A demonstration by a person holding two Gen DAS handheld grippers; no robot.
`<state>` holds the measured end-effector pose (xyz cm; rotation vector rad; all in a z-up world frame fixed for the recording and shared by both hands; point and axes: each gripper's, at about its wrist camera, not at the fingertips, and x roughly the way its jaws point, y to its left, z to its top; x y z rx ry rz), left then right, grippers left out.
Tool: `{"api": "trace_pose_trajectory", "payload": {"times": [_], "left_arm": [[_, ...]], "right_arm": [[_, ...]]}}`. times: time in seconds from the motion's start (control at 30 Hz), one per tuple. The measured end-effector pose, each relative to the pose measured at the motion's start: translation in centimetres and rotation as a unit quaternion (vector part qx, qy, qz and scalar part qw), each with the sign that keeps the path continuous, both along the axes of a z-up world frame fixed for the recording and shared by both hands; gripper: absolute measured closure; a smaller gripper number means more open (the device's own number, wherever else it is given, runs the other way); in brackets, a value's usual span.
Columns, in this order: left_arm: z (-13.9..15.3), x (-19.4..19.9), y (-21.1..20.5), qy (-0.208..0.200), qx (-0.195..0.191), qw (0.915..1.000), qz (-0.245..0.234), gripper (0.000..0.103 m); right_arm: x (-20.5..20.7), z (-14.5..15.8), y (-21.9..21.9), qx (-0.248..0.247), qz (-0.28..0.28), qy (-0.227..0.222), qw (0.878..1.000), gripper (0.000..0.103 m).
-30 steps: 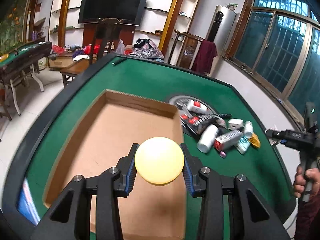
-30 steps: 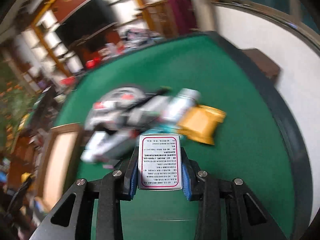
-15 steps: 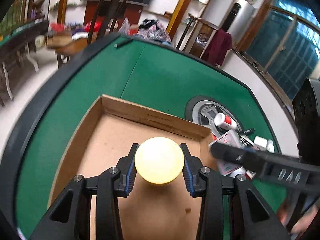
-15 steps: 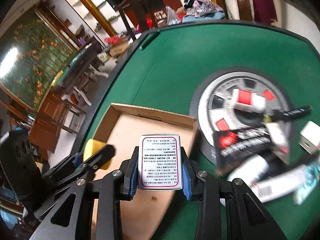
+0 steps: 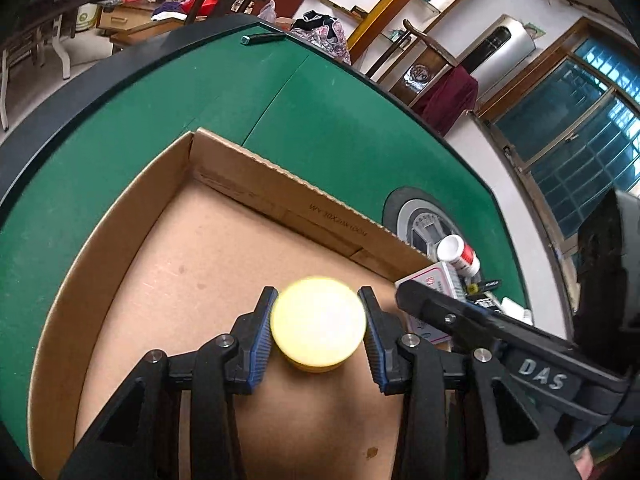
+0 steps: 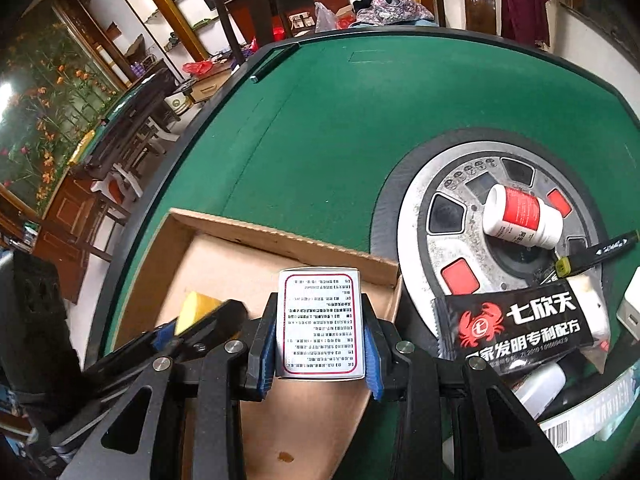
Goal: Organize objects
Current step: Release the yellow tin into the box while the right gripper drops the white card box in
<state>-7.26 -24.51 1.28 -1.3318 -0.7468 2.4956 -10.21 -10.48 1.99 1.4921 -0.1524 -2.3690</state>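
Now, left to right across the scene:

Cardboard box (image 5: 208, 280): open tray on the green table (image 5: 120, 128), floor bare apart from small stains; both tools hang over it.

Left gripper (image 5: 318, 330): jaws have just been opening a little, yet the blue pads look in contact with the yellow-lidded jar (image 5: 318, 320) on both sides, lid toward the camera. The jar hangs above the box floor, nearer the right wall than the left.

Right gripper (image 6: 320, 330): closed at a narrow setting on the white printed box (image 6: 320, 320), gripped across its short sides, long axis running away along the fingers. It sits above the box's right-hand part, just inside the far right corner.

Key relation: the tray floor lies straight below and slightly ahead of both held items, and both tools tilt downward toward it. The two grippers are side by side and close, the left one's jar showing just left of the right tool, so I judge each should drop its load on its own side.

Remaining pile (image 6: 520, 320): black sachet, red-labelled white bottle (image 6: 520, 216), marker and others lie right of the tray on the table's round centre hub (image 6: 452, 208); the right hand is nearer them.
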Motion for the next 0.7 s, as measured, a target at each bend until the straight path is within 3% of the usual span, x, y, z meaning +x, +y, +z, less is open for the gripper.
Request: {"api": "trace_pose_trajectory", "payload": {"times": [0.13,0.27,0.33,0.4,0.47,0.53,0.7], "left_arm": [[0.2,0.0,-0.4,0.012,0.024,0.9995,0.013,0.051],[0.9,0.4,-1.1,0.03,0.047,0.9979,0.033,0.037],[1.6,1.0,-1.2,0.037,0.032,0.9977,0.046,0.036],[1.8,2.1,-1.3,0.037,0.014,0.9969,0.068,0.033],[1.3,3.3,-1.5,0.024,0.021,0.9959,0.085,0.031],[0.4,3.8,-1.5,0.004,0.021,0.9957,0.09,0.031],[0.2,6.6,-0.9,0.013,0.017,0.995,0.098,0.031]], "right_arm": [[-0.3,0.1,0.7,-0.013,-0.007,0.002,1.0,0.063],[-0.1,0.2,1.7,-0.049,-0.009,-0.003,0.999,0.051],[0.3,0.8,1.8,-0.055,-0.015,0.003,0.998,0.049],[1.3,1.8,2.2,-0.055,-0.018,0.018,0.998,0.037],[2.9,3.2,2.8,-0.05,-0.014,0.042,0.998,0.029],[4.7,4.3,3.6,-0.039,-0.008,0.062,0.997,0.028],[9.5,7.7,7.6,-0.021,-0.003,0.103,0.994,0.027]]}}
